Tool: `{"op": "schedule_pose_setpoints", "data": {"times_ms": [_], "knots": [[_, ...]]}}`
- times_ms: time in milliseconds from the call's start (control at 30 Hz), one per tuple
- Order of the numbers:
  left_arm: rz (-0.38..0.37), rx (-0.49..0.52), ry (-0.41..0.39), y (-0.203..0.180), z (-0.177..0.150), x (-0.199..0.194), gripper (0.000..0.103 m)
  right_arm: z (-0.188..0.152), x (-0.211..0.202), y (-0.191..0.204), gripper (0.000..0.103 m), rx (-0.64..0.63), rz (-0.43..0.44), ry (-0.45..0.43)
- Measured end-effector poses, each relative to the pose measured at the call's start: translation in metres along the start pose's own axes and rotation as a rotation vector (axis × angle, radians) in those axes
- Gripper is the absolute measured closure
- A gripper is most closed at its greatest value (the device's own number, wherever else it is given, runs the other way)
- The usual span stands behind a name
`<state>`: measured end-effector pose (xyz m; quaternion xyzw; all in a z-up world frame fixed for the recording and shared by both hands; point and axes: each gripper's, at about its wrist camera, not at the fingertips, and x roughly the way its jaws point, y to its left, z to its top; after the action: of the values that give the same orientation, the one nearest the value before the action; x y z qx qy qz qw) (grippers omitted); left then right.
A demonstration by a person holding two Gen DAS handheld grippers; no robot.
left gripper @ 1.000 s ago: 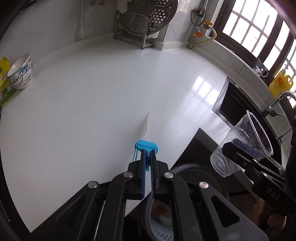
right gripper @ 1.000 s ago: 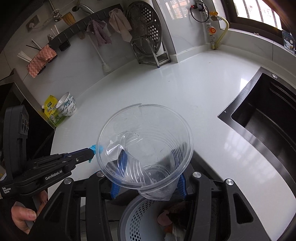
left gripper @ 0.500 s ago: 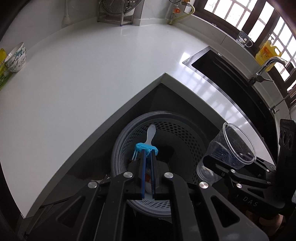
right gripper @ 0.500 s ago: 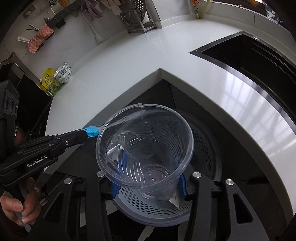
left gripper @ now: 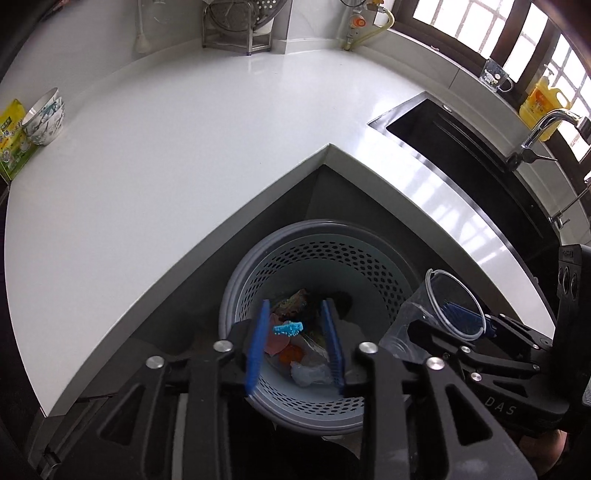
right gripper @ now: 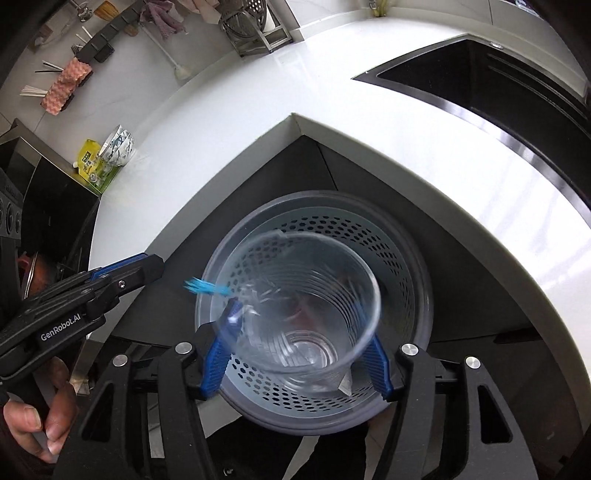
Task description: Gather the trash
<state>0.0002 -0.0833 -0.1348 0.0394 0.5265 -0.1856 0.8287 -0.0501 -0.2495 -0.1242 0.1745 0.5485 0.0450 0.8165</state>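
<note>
We saw a glossy white table (left gripper: 155, 158), smooth enough to mirror the window light. The sink (left gripper: 469, 155) had a bright, brushed-looking metal rim around a dark basin, and the tap (left gripper: 543, 129) was polished metal. The bin (right gripper: 410, 258) was matt grey plastic pierced with small holes. The cup (right gripper: 299, 306) was thin, clear, ribbed plastic. The bowls (left gripper: 44, 116) looked like glazed ceramic. The drying rack (left gripper: 236, 33) was shiny metal, and the bottle (left gripper: 543, 105) yellow plastic.

A home kitchen is indicated: white corner table (left gripper: 177, 155), dark inset sink (left gripper: 472, 147) with tap (left gripper: 546, 125), stacked bowls (left gripper: 44, 116), steamer rack (left gripper: 236, 26), sponges (right gripper: 66, 86) hung on wall rail.
</note>
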Motion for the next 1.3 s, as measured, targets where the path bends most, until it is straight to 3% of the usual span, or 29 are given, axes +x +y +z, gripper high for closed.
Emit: {"op": "schedule_pose_setpoints", "data": {"times_ms": [33, 67, 300, 400, 700, 1300], "knots": [[0.013, -0.008, -0.014, 0.001, 0.001, -0.004, 0.038, 0.001, -0.001, 0.0, 0.043, -0.004, -0.004, 0.001], [0.016, -0.017, -0.033, 0.002, 0.001, -0.008, 0.033, 0.001, -0.003, 0.001, 0.043, -0.006, -0.007, 0.001], [0.05, -0.028, -0.041, 0.006, 0.005, -0.024, 0.033, 0.001, -0.013, 0.0, 0.041, -0.004, -0.006, -0.006], [0.055, -0.027, -0.049, 0.006, 0.004, -0.031, 0.033, 0.002, -0.013, 0.0, 0.033, -0.013, -0.028, 0.004], [0.077, -0.042, -0.065, 0.007, 0.007, -0.043, 0.032, 0.002, -0.021, 0.002, 0.032, -0.013, -0.018, 0.005], [0.122, -0.073, -0.107, 0.006, 0.011, -0.075, 0.013, 0.005, -0.055, 0.022, 0.029, -0.037, -0.027, -0.029]]}}
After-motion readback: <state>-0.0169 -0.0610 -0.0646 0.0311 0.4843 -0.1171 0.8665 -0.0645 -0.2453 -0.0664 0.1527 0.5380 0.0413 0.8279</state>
